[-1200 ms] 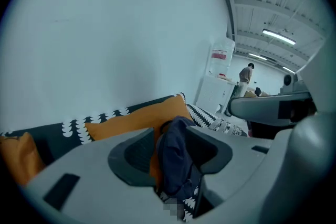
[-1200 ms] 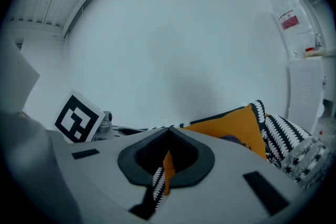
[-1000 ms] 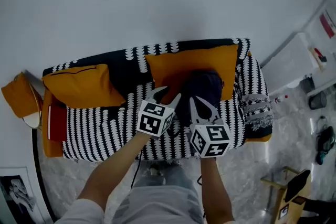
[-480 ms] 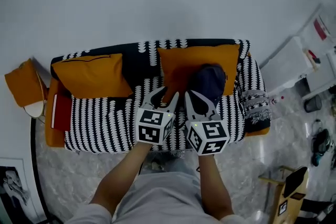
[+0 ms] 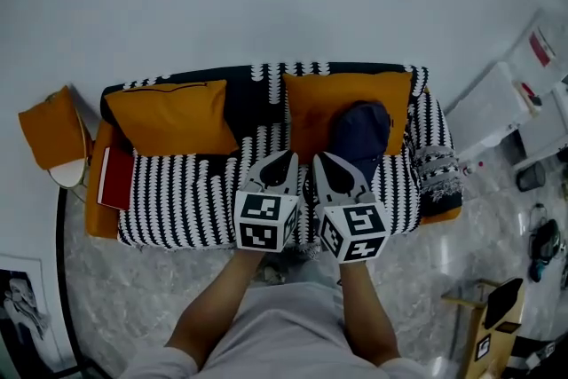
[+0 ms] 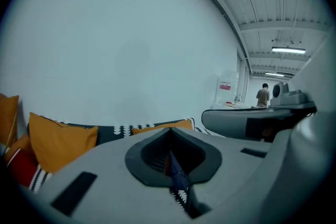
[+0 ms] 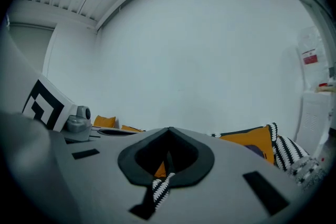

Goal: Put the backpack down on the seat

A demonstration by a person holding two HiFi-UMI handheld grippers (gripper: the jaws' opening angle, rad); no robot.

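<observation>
The dark navy backpack (image 5: 359, 138) stands on the black-and-white patterned sofa seat (image 5: 195, 191), leaning on the right orange cushion (image 5: 324, 102). Both grippers hang side by side in front of the sofa's front edge, apart from the backpack. My left gripper (image 5: 286, 159) has just been closing; its jaws now meet with nothing between them, as the left gripper view (image 6: 170, 131) also shows. The right gripper (image 5: 321, 161) is shut and empty too, its tips meeting in the right gripper view (image 7: 169, 129). A sliver of the backpack (image 7: 257, 150) shows beside the cushion there.
A second orange cushion (image 5: 173, 115) leans on the sofa's left half, with a red flat item (image 5: 115, 177) at the left arm. Another orange cushion (image 5: 53, 129) lies on a small stand beside it. White cabinets (image 5: 497, 106) stand to the right. A person (image 6: 262, 96) stands far off.
Both grippers have drawn back from the sofa toward my body and risen. The left jaws went from spread to shut. The backpack stays on the seat.
</observation>
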